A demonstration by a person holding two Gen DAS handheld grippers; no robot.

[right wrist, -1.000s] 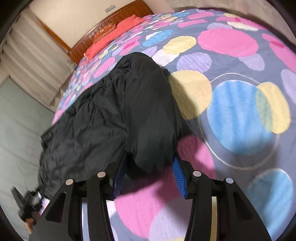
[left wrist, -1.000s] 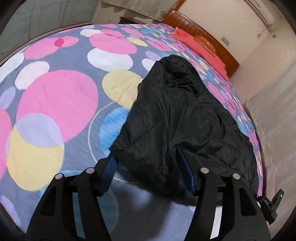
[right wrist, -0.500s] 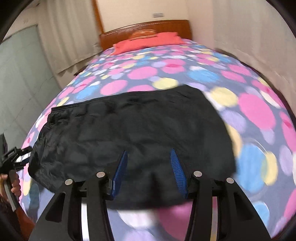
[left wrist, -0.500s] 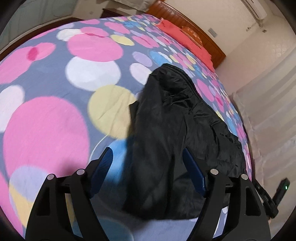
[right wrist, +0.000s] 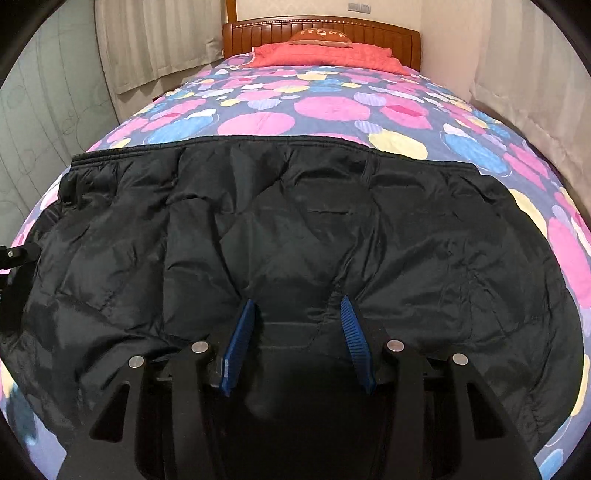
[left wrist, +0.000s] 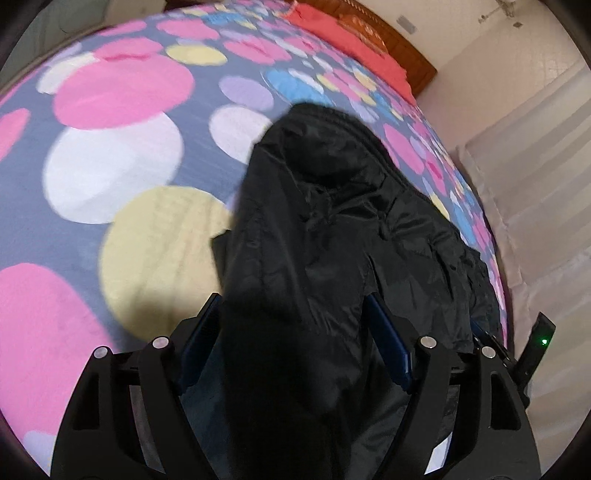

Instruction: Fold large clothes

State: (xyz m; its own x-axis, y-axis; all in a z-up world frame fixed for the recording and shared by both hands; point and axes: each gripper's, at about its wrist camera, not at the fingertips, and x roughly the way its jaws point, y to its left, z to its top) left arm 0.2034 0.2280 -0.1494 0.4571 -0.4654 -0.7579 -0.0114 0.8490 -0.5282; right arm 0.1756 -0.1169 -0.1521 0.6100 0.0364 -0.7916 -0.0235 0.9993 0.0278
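A large black padded jacket lies spread across the foot of a bed with a spotted cover. In the left wrist view the jacket runs away from me, bunched into a ridge. My left gripper has its blue pads wide apart with jacket cloth lying between them; the jaws are not closed on it. My right gripper is also open, its blue pads resting on the jacket's near edge with cloth between them.
A wooden headboard with a red pillow stands at the far end. Curtains hang on both sides. The other gripper's edge shows at the left, and a black device with a green light at the right.
Both grippers moved forward over the jacket. The right view swung round to face the headboard, with the jacket now spread wide across it. Both jaws stayed open.
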